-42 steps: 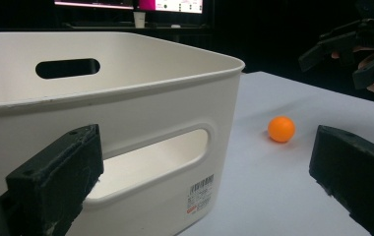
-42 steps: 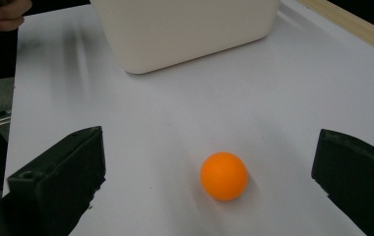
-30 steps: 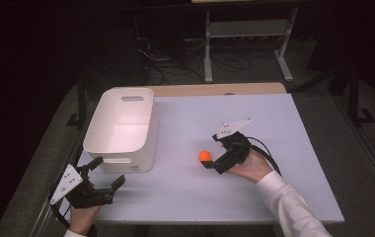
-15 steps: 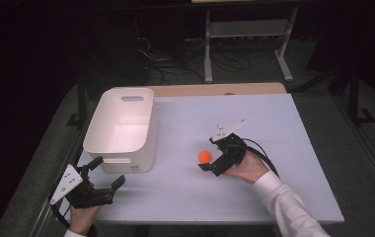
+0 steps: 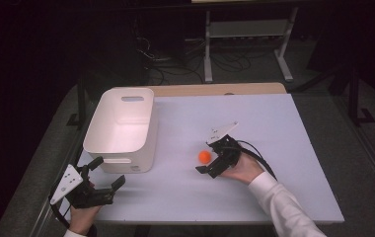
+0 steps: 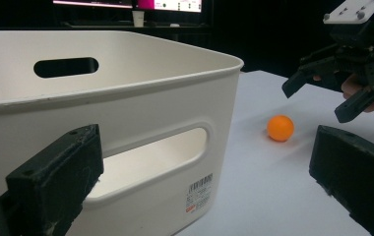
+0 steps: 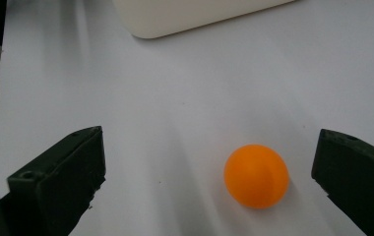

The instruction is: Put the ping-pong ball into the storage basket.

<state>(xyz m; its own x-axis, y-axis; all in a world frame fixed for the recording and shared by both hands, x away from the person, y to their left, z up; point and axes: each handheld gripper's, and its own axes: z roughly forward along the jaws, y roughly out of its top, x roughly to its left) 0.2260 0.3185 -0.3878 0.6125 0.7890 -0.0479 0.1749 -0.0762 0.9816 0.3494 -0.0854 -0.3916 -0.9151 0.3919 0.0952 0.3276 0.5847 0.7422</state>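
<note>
Closing in since a second ago, right gripper (image 5: pixel 214 157) now brackets ball (image 5: pixel 205 156) beside bin (image 5: pixel 121 129), jaws wide. Off-centre closing could roll it away. Left gripper (image 5: pixel 107 174) waits, wide.

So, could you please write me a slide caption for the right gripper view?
Open right tongs straddle an orange ball lying on the white table, a white bin beyond.
</note>
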